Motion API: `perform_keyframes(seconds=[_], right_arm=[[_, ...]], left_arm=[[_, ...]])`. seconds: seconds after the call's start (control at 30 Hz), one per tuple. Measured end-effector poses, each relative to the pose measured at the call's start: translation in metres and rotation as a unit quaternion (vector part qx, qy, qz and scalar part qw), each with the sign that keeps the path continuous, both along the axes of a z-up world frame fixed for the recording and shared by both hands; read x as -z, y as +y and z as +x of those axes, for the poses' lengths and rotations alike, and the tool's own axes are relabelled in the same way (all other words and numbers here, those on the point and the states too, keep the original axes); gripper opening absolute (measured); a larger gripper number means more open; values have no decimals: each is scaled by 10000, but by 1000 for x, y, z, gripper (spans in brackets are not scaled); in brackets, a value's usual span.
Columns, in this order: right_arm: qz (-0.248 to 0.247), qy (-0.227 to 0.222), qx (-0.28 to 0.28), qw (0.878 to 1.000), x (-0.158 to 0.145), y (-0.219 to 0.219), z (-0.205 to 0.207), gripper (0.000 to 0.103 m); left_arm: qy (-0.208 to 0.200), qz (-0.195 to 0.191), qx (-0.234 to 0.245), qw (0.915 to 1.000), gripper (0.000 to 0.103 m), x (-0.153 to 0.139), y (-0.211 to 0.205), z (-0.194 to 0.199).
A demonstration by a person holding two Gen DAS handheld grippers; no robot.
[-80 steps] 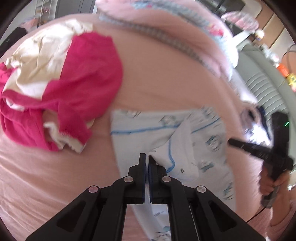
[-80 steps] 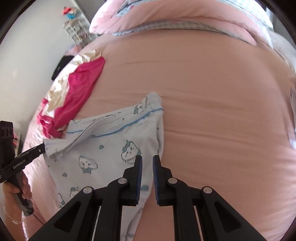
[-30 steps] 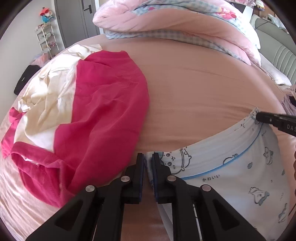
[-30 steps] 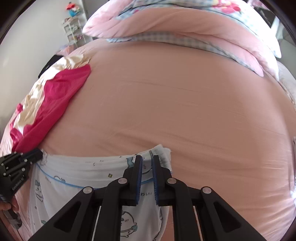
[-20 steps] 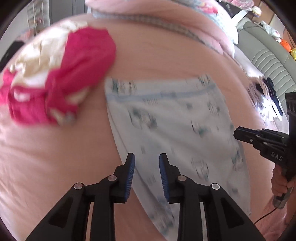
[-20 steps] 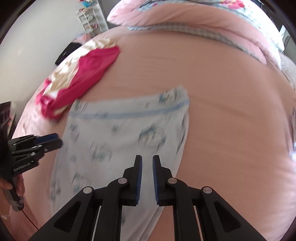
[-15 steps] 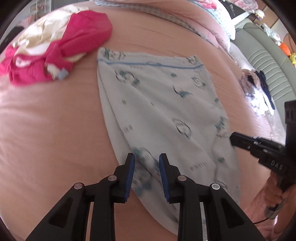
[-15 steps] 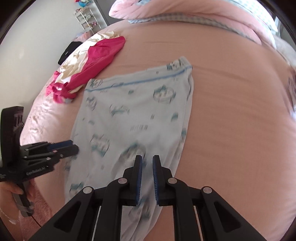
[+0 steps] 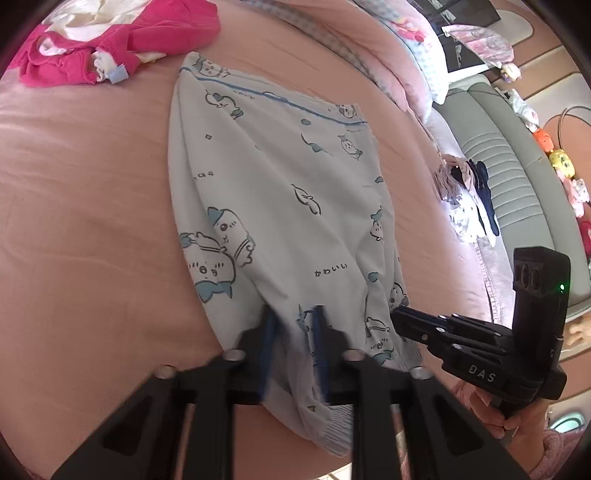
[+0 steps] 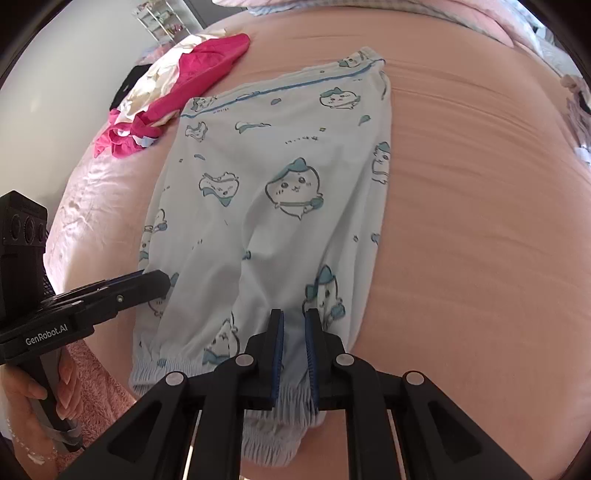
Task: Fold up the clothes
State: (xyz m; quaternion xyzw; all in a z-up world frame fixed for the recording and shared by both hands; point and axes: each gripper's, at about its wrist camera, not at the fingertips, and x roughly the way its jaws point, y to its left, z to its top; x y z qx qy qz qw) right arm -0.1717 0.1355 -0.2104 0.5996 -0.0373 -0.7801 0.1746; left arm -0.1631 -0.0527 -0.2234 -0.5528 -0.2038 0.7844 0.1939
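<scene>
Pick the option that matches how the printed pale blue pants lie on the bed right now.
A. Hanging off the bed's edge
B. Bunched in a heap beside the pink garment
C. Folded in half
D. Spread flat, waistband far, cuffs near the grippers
D: the printed pale blue pants lie spread flat on the pink bed sheet, blue-striped waistband at the far end, elastic cuffs by the right gripper and the left gripper.

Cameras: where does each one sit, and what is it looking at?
Left wrist: on the left hand-held gripper, looking down at the cartoon-print pants on the pink bed; the right hand-held gripper and a hand show.
Right wrist: on the right gripper, looking along the pants; the left gripper and a hand show.
Shared: pants, bed, red clothes.
</scene>
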Motion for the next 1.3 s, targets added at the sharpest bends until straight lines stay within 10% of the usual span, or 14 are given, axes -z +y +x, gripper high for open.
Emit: perform_keyframes(seconds=[0.27,0.5,0.7,0.77,0.9,1.1,1.3], right_arm=[[-47,153,90,9998,-13,10,8,11],[-230,243,-30,9994,-11,2,-6,21],[283,329,-259,9987,-8,-2,-3,26],[233,622,-303,9973,-19,-3,-7,26],[41,923,-339,9951,-23,-12,-30,27],[430,616,-466,9961,11,-8,-33,22],[632,412,-448,9961,3,34,5,28]], left_arm=[[535,-197,-267,9980,2,-35,-9,25],[-73,-506,-497,9975,2,6,-23,23],[569,-1245,-602,9888,3,-35,-21,18],[794,-1180,-202,9896,9,-39,-13,0],[1210,-1676,617,9764,54,-26,33,-43],[972,-2700,1240,9499,56,6,47,-37],[827,-2725,1135,9519,64,-2,16,-15]])
